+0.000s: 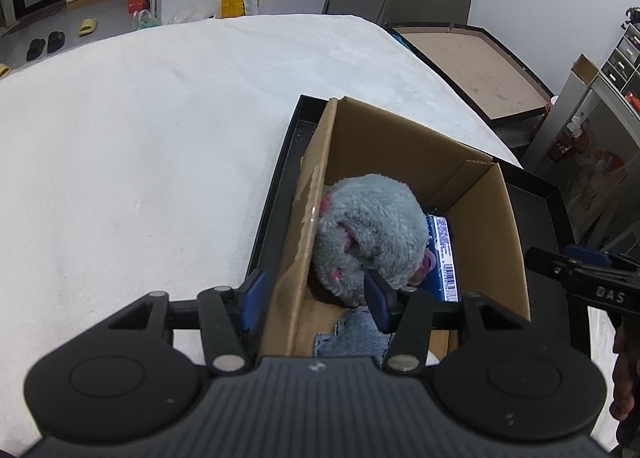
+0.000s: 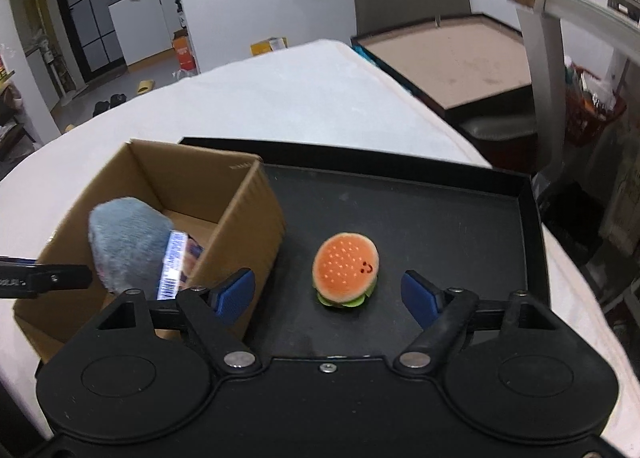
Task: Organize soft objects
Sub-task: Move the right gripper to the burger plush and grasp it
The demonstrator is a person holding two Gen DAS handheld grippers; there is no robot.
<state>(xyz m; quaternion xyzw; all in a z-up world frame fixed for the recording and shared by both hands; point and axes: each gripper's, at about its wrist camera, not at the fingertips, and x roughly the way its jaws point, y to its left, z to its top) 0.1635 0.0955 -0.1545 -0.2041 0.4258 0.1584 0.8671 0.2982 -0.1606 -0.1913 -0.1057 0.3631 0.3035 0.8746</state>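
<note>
A cardboard box [image 1: 492, 218] stands in a black tray [image 1: 272, 194] on a white table. Inside lie a grey plush toy [image 1: 372, 234], a blue packet [image 1: 444, 254] and a denim piece [image 1: 356, 334]. My left gripper [image 1: 314, 298] is open and straddles the box's left wall, one finger inside near the plush. In the right wrist view a small plush burger [image 2: 346, 270] sits on the tray floor [image 2: 420, 218] beside the box [image 2: 240, 218]. My right gripper [image 2: 328, 294] is open just in front of the burger, one finger on each side, not touching it.
The white cloth-covered table [image 1: 140, 138] spreads left and behind the tray. A brown-topped low table [image 2: 452, 62] and a shelf unit [image 1: 592, 130] stand to the right. Shoes and boxes lie on the floor far behind.
</note>
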